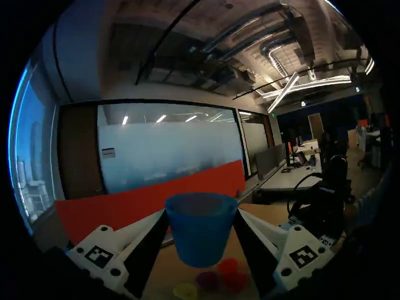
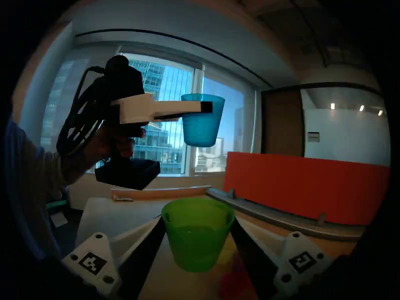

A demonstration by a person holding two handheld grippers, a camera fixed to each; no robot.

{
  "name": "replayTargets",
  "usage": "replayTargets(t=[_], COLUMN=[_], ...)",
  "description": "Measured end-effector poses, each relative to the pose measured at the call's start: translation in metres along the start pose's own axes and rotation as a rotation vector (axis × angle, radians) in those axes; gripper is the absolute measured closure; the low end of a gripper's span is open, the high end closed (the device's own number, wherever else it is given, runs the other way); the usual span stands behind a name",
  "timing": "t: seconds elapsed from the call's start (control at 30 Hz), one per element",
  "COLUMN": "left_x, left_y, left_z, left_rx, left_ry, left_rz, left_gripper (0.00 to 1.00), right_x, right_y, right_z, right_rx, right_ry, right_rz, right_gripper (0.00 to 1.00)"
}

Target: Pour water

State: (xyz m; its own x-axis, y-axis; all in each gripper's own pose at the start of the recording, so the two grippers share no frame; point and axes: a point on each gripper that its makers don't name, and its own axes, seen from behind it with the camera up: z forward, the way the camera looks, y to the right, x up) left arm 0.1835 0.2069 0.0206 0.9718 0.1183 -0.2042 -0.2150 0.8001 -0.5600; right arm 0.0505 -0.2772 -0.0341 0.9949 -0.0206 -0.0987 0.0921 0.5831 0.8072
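Observation:
A blue cup (image 1: pixel 201 228) stands upright between the fingers of my left gripper (image 1: pixel 201 235), which is shut on it and holds it above the table. The right gripper view shows that same blue cup (image 2: pixel 202 119) raised high at upper left, gripped from the side by the left gripper's fingers (image 2: pixel 185 108), with a hand (image 2: pixel 107 145) holding the tool. My right gripper (image 2: pixel 198 239) is shut on a green cup (image 2: pixel 198 239), upright and lower than the blue one, above the wooden table (image 2: pixel 190 285).
Small coloured cups, red (image 1: pixel 231 270), purple (image 1: pixel 206 280) and yellow (image 1: pixel 185 290), sit on the table below the blue cup. An orange divider panel (image 2: pixel 305 190) runs along the table's far edge. Windows (image 2: pixel 165 135) lie behind, and office desks (image 1: pixel 295 175) to the right.

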Motion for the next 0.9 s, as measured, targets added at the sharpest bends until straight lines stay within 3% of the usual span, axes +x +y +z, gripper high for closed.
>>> replayTargets(t=[0.2,0.9], left_x=[-0.009,-0.035], left_y=[0.0,-0.005], left_z=[0.002,-0.005], left_rx=[-0.027,-0.033], left_ry=[-0.037,-0.128], left_rz=[-0.093,-0.079], left_gripper=[0.14,0.13], right_x=[0.001,-0.001], right_y=[-0.001,-0.001], right_z=[-0.001,-0.002], right_rx=[0.001,0.012], right_ry=[0.002,-0.015], right_rz=[0.003,0.022], right_gripper=[0.1,0.1])
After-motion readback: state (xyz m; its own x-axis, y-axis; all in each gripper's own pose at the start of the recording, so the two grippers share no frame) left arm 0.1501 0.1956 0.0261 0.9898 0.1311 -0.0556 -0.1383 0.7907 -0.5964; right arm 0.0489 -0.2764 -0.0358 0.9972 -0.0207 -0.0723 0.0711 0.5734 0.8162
